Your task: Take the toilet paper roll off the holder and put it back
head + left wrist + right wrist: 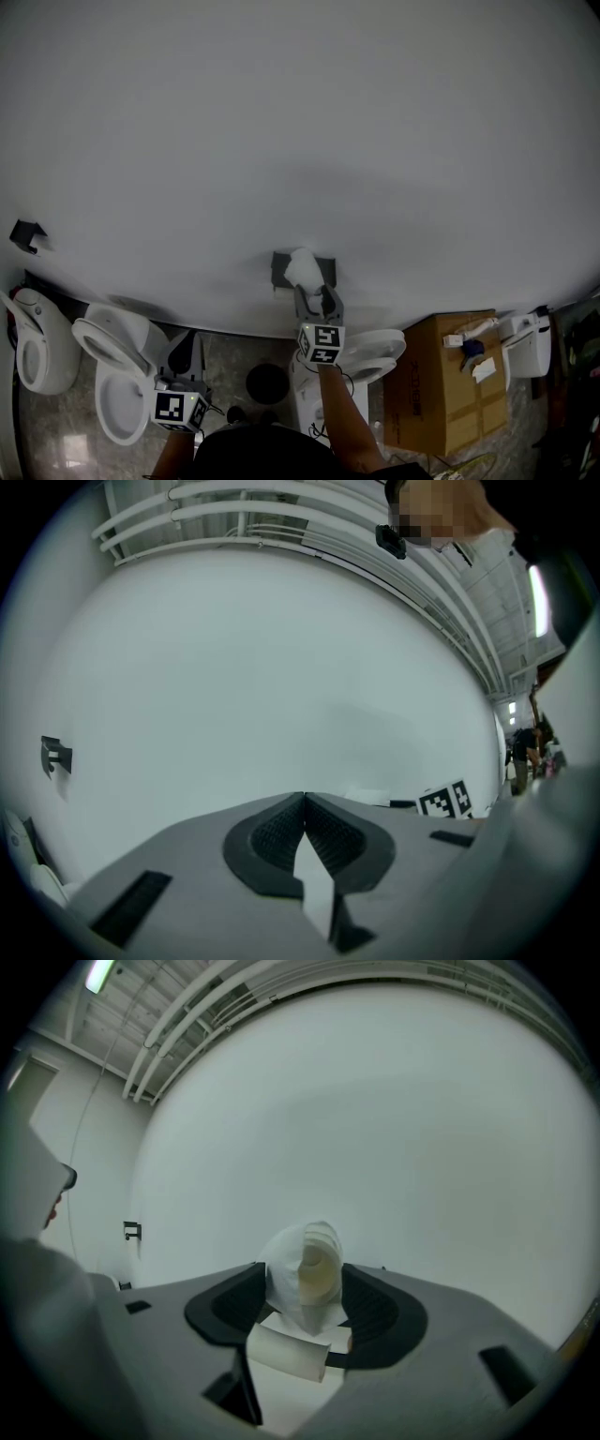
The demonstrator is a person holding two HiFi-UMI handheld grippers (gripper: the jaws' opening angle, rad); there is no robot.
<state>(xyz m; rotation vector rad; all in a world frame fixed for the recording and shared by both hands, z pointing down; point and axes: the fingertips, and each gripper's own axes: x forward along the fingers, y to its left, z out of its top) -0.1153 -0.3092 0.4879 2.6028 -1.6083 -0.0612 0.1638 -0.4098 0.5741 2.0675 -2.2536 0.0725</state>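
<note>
Right tongs (pixel 305 1283) gripping squashed toilet paper roll (pixel 314 1258), holder (pixel 280 270) partly hidden behind, left tongs (pixel 304 803) clenched empty

Bare wall (pixel 300 141) lies open above the holder (pixel 279 270); toilets (pixel 117 375) and a cardboard box (pixel 450 398) crowd below.

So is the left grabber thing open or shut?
Shut. In the left gripper view, the two jaws of the left gripper meet at their tips, and nothing is between them.
</note>
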